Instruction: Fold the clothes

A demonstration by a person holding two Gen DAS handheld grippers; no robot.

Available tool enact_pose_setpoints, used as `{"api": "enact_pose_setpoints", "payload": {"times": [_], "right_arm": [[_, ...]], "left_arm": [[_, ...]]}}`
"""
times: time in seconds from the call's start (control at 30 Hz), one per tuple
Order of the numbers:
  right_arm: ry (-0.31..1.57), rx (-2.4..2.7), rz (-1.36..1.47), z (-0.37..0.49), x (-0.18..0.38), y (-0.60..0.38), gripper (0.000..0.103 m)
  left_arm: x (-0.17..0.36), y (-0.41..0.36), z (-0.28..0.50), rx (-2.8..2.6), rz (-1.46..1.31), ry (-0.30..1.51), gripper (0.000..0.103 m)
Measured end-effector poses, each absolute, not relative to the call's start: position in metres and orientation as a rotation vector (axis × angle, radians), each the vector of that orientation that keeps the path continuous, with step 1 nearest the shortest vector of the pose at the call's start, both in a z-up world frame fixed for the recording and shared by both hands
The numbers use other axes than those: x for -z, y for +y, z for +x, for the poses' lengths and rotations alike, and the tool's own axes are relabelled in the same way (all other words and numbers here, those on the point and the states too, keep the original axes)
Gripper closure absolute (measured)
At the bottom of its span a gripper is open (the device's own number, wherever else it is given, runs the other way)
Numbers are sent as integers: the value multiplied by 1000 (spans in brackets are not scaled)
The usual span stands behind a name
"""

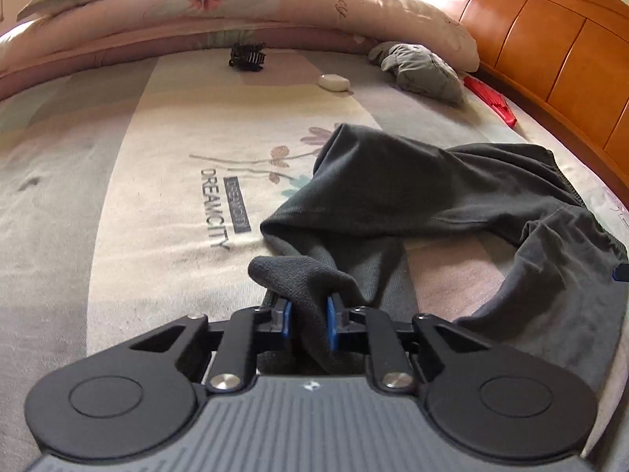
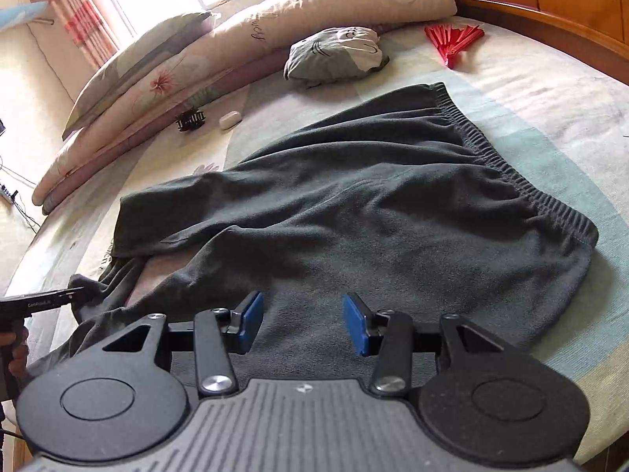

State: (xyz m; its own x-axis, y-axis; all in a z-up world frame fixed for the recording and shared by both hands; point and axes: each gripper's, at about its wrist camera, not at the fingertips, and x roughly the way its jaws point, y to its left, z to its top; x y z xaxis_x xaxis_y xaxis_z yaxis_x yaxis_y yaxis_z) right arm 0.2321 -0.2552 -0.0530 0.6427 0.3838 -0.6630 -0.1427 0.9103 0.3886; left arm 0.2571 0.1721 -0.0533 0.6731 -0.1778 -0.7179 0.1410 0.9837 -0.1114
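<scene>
the dark grey trousers [image 2: 373,212] lie spread across the bed [image 2: 530,90], waistband toward the wooden headboard [image 1: 550,39], legs trailing toward the near edge; 1 leg is doubled back on itself, so the fold looks begun but far from finished; the left tool [image 1: 308,316] has its blue pads pinched on a bunched end of a trouser leg, jaws nearly together with the cloth between them; the right tool [image 2: 302,322] stands about half open just above the seat of the trousers, its pads gripping nothing; i judge the step in hand to be taking hold of the garment for the next fold; the next move likely calls for the right tool to close on the cloth, then both to carry the fabric over evenly; a hair clip [image 1: 247,55], a small white case [image 1: 333,82], a crumpled grey garment [image 2: 334,55] and a red fan [image 2: 454,41] lie well apart from the trousers, near the pillows [image 2: 236,39].
</scene>
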Motion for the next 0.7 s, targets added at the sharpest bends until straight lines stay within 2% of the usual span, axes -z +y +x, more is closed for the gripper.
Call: {"api": "enact_pose_setpoints", "payload": {"times": [0.23,0.43,0.57,0.7], "right_arm": [[807,-325,293,223,46,-249,51],[804,-314,322,212,45,-262,51],[793,-304,331,203,42,-272,49],[782,-297,340,196,40,-279,45]], "left_arm": [[9,95,246,459,57,701,90],[39,28,229,627,137,799,90],[60,16,220,631,120,869,90],[57,24,208,614,88,878,90]]}}
